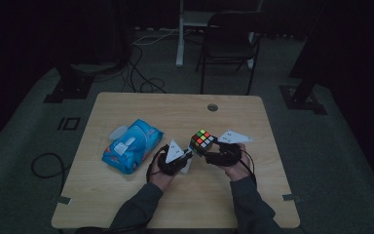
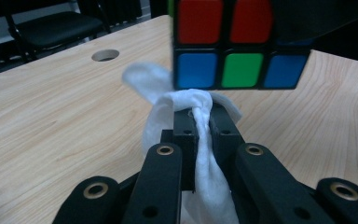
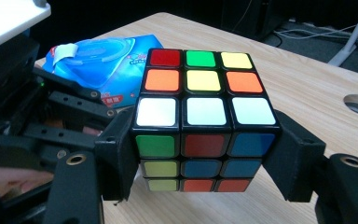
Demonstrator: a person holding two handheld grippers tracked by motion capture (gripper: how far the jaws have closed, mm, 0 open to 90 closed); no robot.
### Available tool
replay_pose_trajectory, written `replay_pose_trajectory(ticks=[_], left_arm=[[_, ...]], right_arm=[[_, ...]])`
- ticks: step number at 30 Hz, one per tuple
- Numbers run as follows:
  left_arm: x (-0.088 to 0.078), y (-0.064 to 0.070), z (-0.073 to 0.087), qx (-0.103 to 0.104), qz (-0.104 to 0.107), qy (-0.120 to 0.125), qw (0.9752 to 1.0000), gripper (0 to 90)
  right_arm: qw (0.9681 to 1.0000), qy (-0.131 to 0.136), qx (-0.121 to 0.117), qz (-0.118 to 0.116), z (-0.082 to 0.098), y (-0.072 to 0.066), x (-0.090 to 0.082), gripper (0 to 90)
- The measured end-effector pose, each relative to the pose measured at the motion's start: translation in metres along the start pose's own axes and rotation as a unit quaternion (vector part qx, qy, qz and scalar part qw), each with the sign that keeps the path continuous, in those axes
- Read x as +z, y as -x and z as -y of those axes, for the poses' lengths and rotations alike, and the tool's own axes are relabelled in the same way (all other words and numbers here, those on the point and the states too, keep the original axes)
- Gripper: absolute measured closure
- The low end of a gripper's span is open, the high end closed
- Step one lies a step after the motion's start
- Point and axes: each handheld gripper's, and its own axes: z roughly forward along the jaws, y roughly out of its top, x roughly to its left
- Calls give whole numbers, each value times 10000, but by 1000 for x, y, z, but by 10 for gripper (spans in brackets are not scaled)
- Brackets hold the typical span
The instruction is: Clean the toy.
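Observation:
A scrambled puzzle cube (image 3: 204,119) is clamped between the two black jaws of my right gripper (image 3: 205,154), held a little above the wooden table (image 1: 141,105). In the high view the cube (image 1: 202,141) sits between both hands at the table's middle. My left gripper (image 2: 201,122) is shut on a white wipe (image 2: 205,140), whose bunched end lies just under the cube's near face (image 2: 233,51). From above, the left gripper (image 1: 187,157) sits just left of the cube and the right gripper (image 1: 213,150) just right of it.
A blue pack of wet wipes (image 1: 132,145) lies on the left half of the table, its flap lifted. A round cable hole (image 1: 213,107) is near the far edge. Beyond the table stand a black chair (image 1: 229,44) and floor cables (image 1: 141,73).

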Motion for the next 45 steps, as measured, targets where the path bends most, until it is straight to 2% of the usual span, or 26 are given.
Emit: replay_pose_trajectory(ticks=[13, 20, 33, 36, 45], left_arm=[[2, 11, -5, 128, 263, 69, 9995, 851], [3, 10, -5, 145, 199, 80, 9997, 850], [2, -5, -8, 27, -8, 190, 9998, 850], [3, -4, -8, 30, 3, 200, 9998, 849], [6, 9, -9, 125, 212, 236, 9994, 848]], right_arm=[[9997, -1, 223, 32, -7, 0, 9, 346], [9995, -18, 309, -19, -9, 1, 8, 346], [9989, 98, 421, -205, -9, -1, 2, 346], [9987, 112, 429, -231, -10, -2, 3, 346], [9982, 135, 518, -283, -13, -3, 7, 346]])
